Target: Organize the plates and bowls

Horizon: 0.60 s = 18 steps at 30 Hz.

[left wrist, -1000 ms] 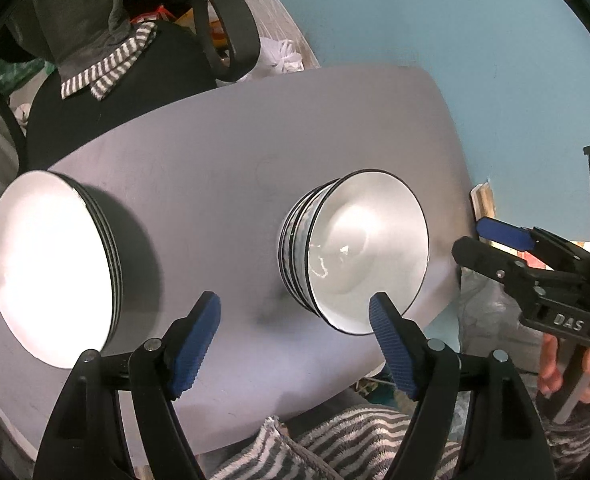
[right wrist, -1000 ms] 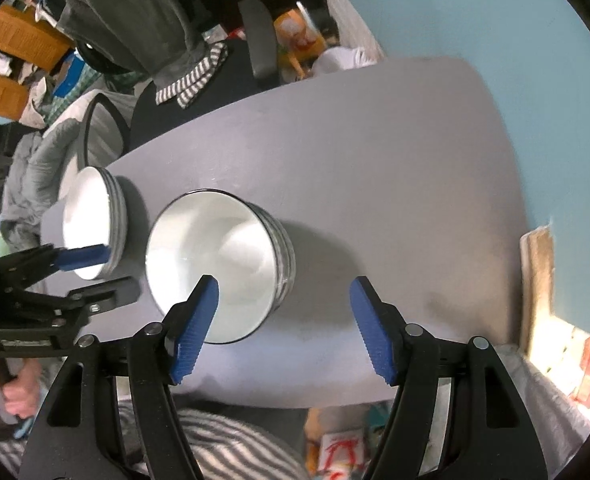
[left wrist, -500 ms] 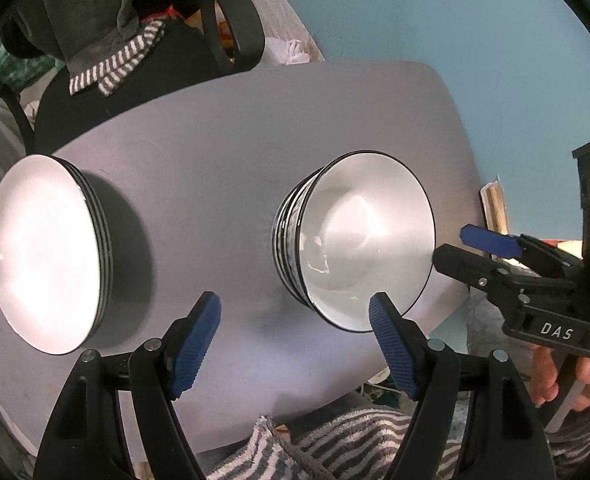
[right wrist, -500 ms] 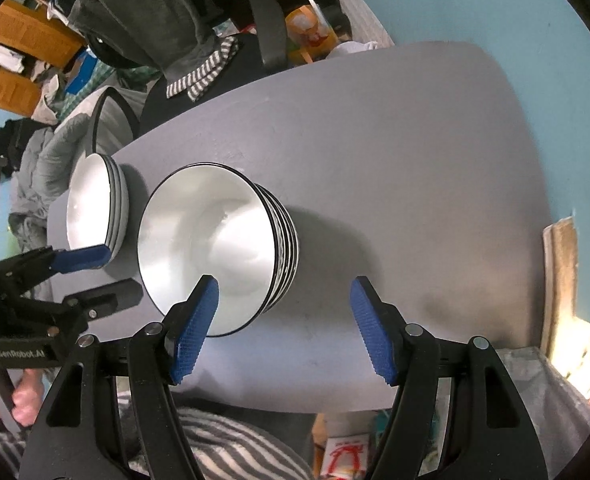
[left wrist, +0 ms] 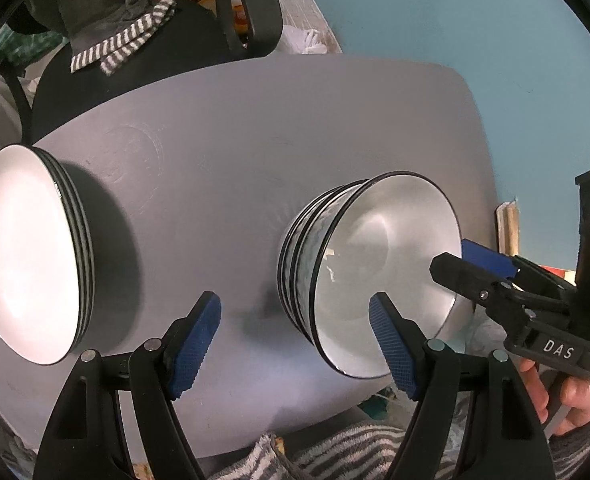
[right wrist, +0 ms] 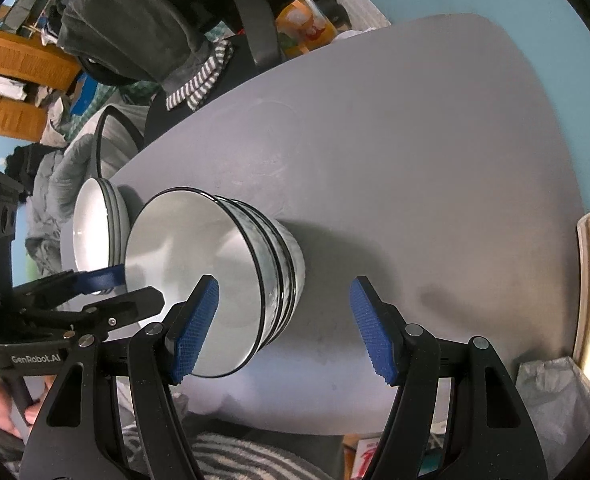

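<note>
I have two neat piles on the grey desk (left wrist: 255, 128): a stack of plates (left wrist: 27, 256) toward my left and a stack of bowls (left wrist: 367, 264) near the front edge, well apart from each other. That split looks deliberate, like with like, so I judge the sorting mostly done.

My left gripper (left wrist: 295, 344) hovers above the desk in the gap between the piles, fingers spread wide and holding nothing. My right gripper (right wrist: 285, 326) is also released and empty; it hangs by the bowls, its left finger (right wrist: 195, 324) in front of the top bowl's mouth, though I cannot tell whether it touches the rim.

Seen from the left camera, the right gripper comes in low at the bowls' near rim. From the right camera, the left one sits just beside the bowls on the plate side.

The bowls stand close to the desk's front edge, so nudging them inward seems wise.
</note>
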{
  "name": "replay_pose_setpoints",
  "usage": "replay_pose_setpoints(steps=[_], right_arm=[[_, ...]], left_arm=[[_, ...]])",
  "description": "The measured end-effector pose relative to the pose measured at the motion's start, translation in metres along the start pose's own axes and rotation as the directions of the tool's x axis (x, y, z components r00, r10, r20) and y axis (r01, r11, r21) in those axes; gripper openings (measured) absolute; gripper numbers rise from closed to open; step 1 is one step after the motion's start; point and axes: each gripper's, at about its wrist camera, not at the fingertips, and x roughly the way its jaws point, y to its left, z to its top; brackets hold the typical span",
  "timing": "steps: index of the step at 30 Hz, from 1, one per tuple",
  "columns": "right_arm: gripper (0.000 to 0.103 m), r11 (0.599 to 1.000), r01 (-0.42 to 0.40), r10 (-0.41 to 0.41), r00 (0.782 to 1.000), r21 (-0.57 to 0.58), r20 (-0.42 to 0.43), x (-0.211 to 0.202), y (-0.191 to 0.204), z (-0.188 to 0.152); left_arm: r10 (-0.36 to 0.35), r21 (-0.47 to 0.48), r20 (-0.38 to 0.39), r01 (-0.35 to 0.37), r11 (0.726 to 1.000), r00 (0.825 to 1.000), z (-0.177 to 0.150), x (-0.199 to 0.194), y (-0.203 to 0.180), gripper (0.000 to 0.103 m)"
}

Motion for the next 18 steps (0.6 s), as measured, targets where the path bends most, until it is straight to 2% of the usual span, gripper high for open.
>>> replay_pose_setpoints(steps=[7, 11, 18], right_arm=[[0.068, 1.0, 0.022, -0.023, 1.0, -0.019, -0.022, 0.009, -0.003, 0.003], [0.068, 1.0, 0.024, -0.024, 0.999, -0.007, -0.025, 0.013, -0.005, 0.004], [0.068, 1.0, 0.024, -0.024, 0.999, 0.006, -0.037, 0.018, -0.006, 0.007]], left_arm=[[0.008, -0.013, 0.007, -0.008, 1.0, 1.0, 0.005, 0.007, 0.001, 0.078], [0.002, -0.049, -0.016, -0.002, 0.999, 1.0, 0.008, 0.015, 0.006, 0.054], [-0.026, -0.059, -0.032, 0.024, 0.998, 0.999, 0.009, 0.023, 0.008, 0.042]])
